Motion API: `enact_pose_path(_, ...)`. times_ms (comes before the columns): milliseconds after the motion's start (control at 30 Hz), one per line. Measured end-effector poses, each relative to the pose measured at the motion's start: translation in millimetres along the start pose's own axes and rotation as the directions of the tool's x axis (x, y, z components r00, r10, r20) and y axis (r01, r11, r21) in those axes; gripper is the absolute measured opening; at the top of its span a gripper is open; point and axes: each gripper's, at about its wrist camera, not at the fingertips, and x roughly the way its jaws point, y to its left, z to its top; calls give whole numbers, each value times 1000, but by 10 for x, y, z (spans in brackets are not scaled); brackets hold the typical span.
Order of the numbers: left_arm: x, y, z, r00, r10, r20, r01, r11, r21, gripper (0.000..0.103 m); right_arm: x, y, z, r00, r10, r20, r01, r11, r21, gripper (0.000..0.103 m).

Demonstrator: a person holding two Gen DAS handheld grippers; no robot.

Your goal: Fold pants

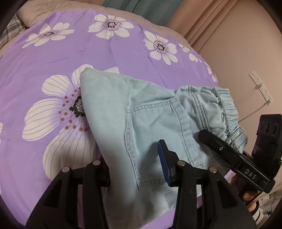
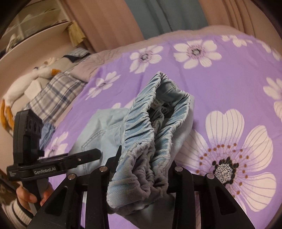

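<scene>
Light blue denim pants (image 1: 149, 114) lie partly lifted over a purple flowered bedspread (image 1: 52, 61), back pocket up and elastic waistband (image 1: 227, 109) to the right. My left gripper (image 1: 135, 158) is shut on the fabric below the pocket. Its blue-padded finger (image 1: 164, 158) shows, while cloth hides the other. My right gripper (image 1: 211, 141) comes in from the right and grips the waistband edge. In the right wrist view the bunched waistband (image 2: 149, 132) is pinched in my right gripper (image 2: 144, 163), and the left gripper (image 2: 91, 155), held by a hand (image 2: 26, 195), holds the pants (image 2: 98, 130) at the left.
A plaid pillow (image 2: 52, 95) and a white plush toy (image 2: 31, 79) lie at the bed's head. Curtains (image 2: 158, 15) hang behind the bed. A wall with a white power strip (image 1: 260, 88) runs past the bed's right edge. The bedspread (image 2: 229, 79) stretches beyond the pants.
</scene>
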Motion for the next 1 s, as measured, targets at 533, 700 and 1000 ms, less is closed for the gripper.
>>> enact_pose_path(533, -600, -29, -241, 996, 14, 86, -12, 1000, -24, 42, -258, 368, -38, 998, 48, 47, -41, 991, -127, 37)
enact_pose_path(700, -685, -28, -291, 995, 20, 93, -18, 999, -26, 42, -294, 407, -76, 997, 60, 50, -52, 989, -141, 37)
enact_pose_path(1000, -774, -63, -284, 994, 17, 105, -14, 1000, -24, 42, -364, 450, -62, 996, 66, 62, -54, 983, -175, 37)
